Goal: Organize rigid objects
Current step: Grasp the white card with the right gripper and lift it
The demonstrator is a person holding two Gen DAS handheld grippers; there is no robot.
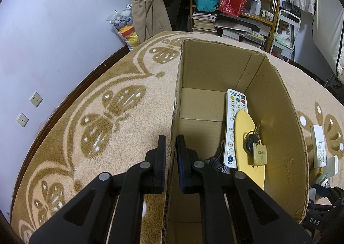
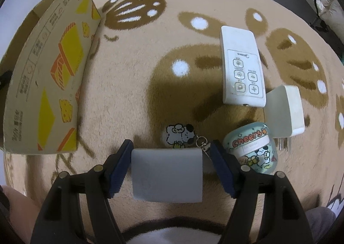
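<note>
Butterfly-patterned blanket [image 2: 139, 93] scene: left gripper [image 1: 171, 142] pinches cardboard box [image 1: 279, 136] wall; right gripper [image 2: 171, 151], jaws spread around grey block [image 2: 167, 175], must close, then carry toward ten o'clock.

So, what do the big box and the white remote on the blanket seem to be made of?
Box: corrugated cardboard, matte brown, printed outside; its cut edges look rough. White remote: probably hard plastic, smooth with a slight sheen and rounded corners.

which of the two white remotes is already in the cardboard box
The long remote with coloured buttons, lying inside the cardboard box beside the yellow plate. The shorter remote with square buttons lies outside on the blanket.
</note>
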